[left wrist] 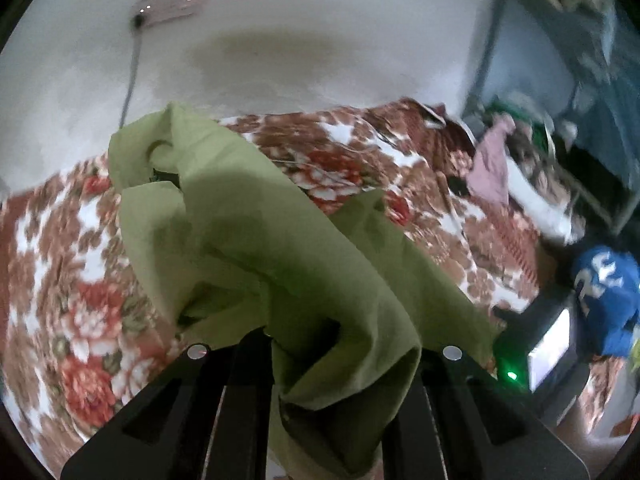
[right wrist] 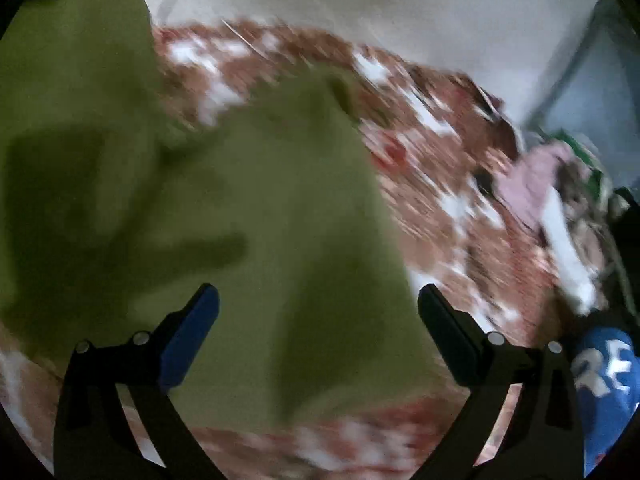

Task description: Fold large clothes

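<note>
Pinching a bunched fold of the olive-green garment [left wrist: 248,216], the left gripper [left wrist: 320,364] has its jaws nearly closed on the cloth, which drapes away from it across the floral bedspread [left wrist: 72,280]. The right gripper [right wrist: 318,304] hangs above the same green cloth with its jaws spread wide and nothing between them, one blue pad [right wrist: 192,336] showing on its left finger. Off to the right lie a blue garment with white letters [left wrist: 604,292] and a pile of other clothes [left wrist: 504,160] near the pale wall [left wrist: 320,40].
</note>
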`<state>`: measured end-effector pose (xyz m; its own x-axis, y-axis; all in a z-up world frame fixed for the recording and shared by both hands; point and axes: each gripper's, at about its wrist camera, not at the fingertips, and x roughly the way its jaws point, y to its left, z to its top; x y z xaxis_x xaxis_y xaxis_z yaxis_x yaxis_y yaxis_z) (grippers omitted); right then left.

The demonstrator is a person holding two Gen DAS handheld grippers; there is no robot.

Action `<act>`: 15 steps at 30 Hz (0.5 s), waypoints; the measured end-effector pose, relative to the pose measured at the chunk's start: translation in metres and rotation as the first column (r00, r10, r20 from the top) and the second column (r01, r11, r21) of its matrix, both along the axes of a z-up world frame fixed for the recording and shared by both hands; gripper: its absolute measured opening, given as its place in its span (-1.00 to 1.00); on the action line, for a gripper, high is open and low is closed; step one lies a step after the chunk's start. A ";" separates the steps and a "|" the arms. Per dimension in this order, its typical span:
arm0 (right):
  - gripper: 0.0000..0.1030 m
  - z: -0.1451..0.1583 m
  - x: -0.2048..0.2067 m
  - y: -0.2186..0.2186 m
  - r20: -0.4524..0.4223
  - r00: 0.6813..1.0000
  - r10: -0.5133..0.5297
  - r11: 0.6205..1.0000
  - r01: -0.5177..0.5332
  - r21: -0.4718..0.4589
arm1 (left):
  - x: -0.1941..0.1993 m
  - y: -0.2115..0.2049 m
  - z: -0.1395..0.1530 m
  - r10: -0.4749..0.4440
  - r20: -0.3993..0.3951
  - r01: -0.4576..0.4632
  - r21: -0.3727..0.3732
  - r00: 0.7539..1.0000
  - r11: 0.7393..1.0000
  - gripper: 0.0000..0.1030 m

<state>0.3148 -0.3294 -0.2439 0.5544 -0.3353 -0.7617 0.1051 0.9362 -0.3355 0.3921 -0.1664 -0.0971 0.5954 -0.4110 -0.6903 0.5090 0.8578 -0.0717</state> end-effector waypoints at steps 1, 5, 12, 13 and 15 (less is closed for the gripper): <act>0.91 -0.012 0.001 -0.009 -0.026 1.000 -0.008 0.999 0.007 -0.050 | -0.001 -0.011 -0.002 -0.013 0.007 0.013 0.024 1.000 1.000 -0.84; 0.91 -0.063 0.009 -0.031 -0.199 0.979 0.035 0.999 -0.043 -0.033 | -0.012 -0.080 -0.017 -0.079 0.004 0.077 0.136 0.997 0.988 -0.84; 0.91 -0.010 -0.034 -0.118 -0.081 0.990 -0.117 0.976 0.130 0.176 | -0.038 -0.188 -0.068 -0.182 -0.013 0.176 0.315 0.983 0.932 -0.84; 0.91 -0.006 -0.040 -0.128 -0.078 0.985 -0.154 0.972 0.166 0.166 | -0.040 -0.197 -0.076 -0.187 -0.027 0.186 0.320 0.982 0.929 -0.84; 0.91 0.006 -0.050 -0.163 -0.059 0.975 -0.212 0.952 0.220 0.214 | -0.046 -0.217 -0.096 -0.198 -0.033 0.196 0.359 0.980 0.913 -0.84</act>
<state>0.2652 -0.4929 -0.2375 0.4592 -0.2676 -0.8471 0.3049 0.9431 -0.1327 0.3460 -0.3838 -0.1926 0.5305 -0.2459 -0.8113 0.6701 0.7078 0.2236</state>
